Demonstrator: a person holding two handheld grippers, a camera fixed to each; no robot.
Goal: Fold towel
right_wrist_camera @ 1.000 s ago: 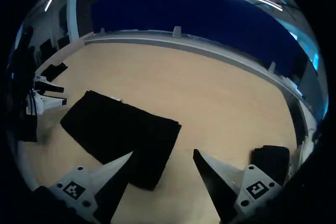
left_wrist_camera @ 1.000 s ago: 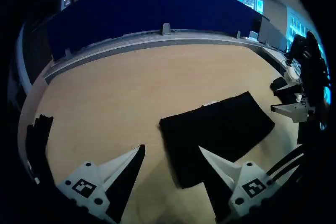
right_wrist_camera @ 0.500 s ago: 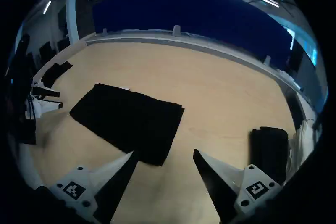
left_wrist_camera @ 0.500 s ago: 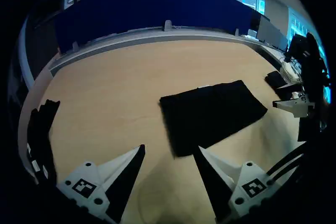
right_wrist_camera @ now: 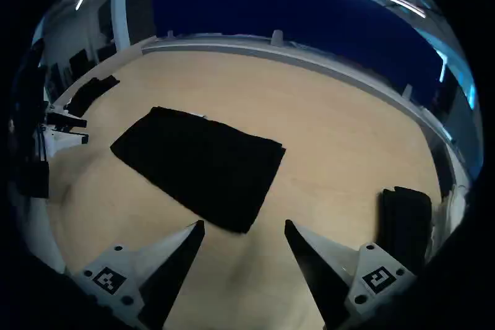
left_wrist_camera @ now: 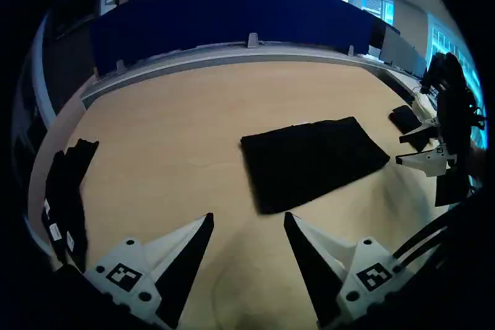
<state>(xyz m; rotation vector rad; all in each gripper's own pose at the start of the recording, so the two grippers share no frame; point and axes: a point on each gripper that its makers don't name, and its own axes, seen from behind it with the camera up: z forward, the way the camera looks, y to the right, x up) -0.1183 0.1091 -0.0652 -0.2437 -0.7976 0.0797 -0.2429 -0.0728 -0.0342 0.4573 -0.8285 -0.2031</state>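
Left gripper view: the left gripper [left_wrist_camera: 247, 215] had its fingers spread apart and empty over the wooden table [left_wrist_camera: 154, 125]. The black towel [left_wrist_camera: 312, 160] lay flat on the table just beyond the fingertips, mostly toward the right-hand finger's side. Right gripper view: the right gripper [right_wrist_camera: 244, 223] was likewise spread and held nothing. The towel lay just ahead, mostly toward the left-hand finger, with its near corner close to the gap.

Open tabletop [left_wrist_camera: 185, 119] around towel [left_wrist_camera: 312, 160]; dark stacks [left_wrist_camera: 65, 200] at edges.
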